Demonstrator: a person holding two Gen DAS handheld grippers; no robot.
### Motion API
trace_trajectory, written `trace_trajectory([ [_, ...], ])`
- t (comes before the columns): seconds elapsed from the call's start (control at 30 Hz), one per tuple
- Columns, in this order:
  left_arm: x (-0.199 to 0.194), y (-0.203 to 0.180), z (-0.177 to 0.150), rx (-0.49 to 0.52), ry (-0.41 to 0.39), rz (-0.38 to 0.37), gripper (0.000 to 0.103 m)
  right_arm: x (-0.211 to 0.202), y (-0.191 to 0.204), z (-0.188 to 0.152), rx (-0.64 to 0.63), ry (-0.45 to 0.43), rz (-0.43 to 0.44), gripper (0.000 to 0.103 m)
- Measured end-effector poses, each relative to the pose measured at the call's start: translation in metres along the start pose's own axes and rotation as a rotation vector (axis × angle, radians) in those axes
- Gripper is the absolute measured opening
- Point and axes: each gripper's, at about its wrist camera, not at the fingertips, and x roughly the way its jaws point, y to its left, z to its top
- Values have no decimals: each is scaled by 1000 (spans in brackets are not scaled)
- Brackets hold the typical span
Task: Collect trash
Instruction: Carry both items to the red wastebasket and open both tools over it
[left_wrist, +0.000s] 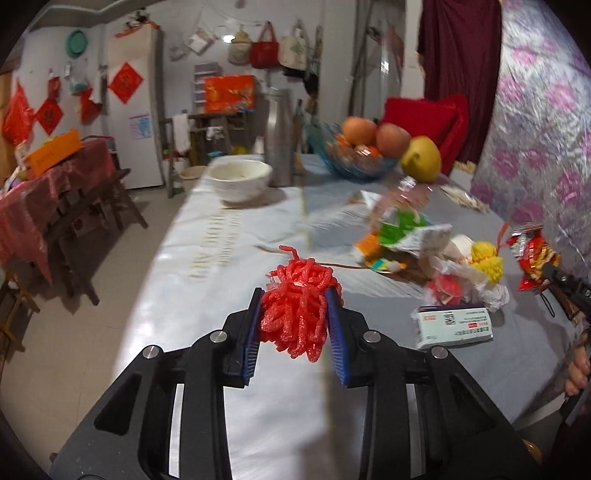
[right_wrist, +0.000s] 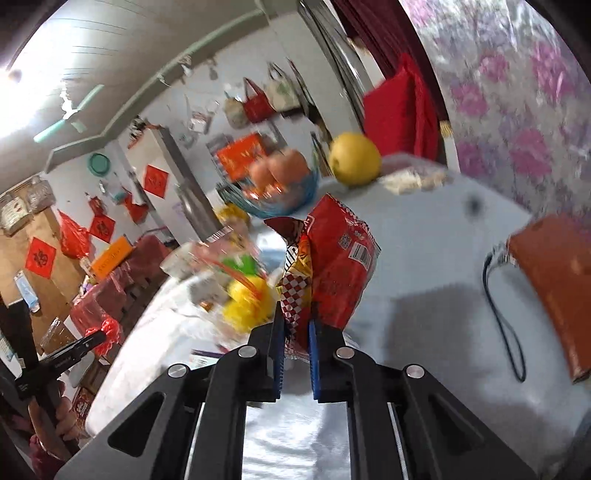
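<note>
In the left wrist view my left gripper (left_wrist: 295, 299) is shut on a red foam fruit net (left_wrist: 299, 302), squeezed between the blue pads and held above the white tablecloth (left_wrist: 207, 266). In the right wrist view my right gripper (right_wrist: 295, 317) is shut on a red snack wrapper (right_wrist: 332, 266), which sticks up crumpled from the jaws. The same wrapper (left_wrist: 532, 254) and the right gripper's black body show at the right edge of the left wrist view. The left gripper with its red net (right_wrist: 107, 332) appears at the far left of the right wrist view.
More litter lies on the table: a crumpled green and orange packet (left_wrist: 399, 236), a yellow foam net (left_wrist: 487, 258), a clear bag (left_wrist: 458, 288) and a white carton (left_wrist: 454, 325). A white bowl (left_wrist: 240, 181), a metal flask (left_wrist: 279, 144), a blue fruit basket (left_wrist: 358, 158) and a yellow pear (left_wrist: 421, 158) stand farther back. An orange wallet with a strap (right_wrist: 554, 280) lies at the right.
</note>
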Motion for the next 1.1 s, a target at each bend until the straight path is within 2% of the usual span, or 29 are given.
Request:
trace_trajectory([
  [0.17, -33, 55, -6, -92, -5, 55, 34, -10, 25, 7, -54, -14, 76, 12],
  [0.3, -58, 96, -26, -113, 9, 152, 34, -7, 51, 7, -99, 19, 149, 12],
  [0.53, -84, 183, -98, -203, 182, 326, 34, 20, 130, -7, -204, 145, 310, 12],
  [0.67, -88, 233, -140, -309, 247, 368, 34, 34, 186, -23, -281, 231, 396, 12],
  [0.77, -79, 266, -171, -379, 303, 364, 35, 41, 226, -38, -327, 294, 448, 12],
  [0.83, -73, 279, -185, -398, 354, 353, 40, 42, 251, -51, -352, 328, 474, 12],
  [0.93, -64, 287, -204, -409, 410, 334, 63, 50, 287, -70, -401, 394, 507, 12],
  [0.97, -61, 288, -210, -406, 427, 343, 76, 53, 299, -77, -424, 416, 515, 12],
  [1.0, -62, 291, -215, -405, 433, 352, 83, 52, 311, -85, -443, 429, 523, 12],
  [1.1, -66, 300, -223, -418, 435, 363, 84, 57, 351, -107, -502, 484, 560, 12],
])
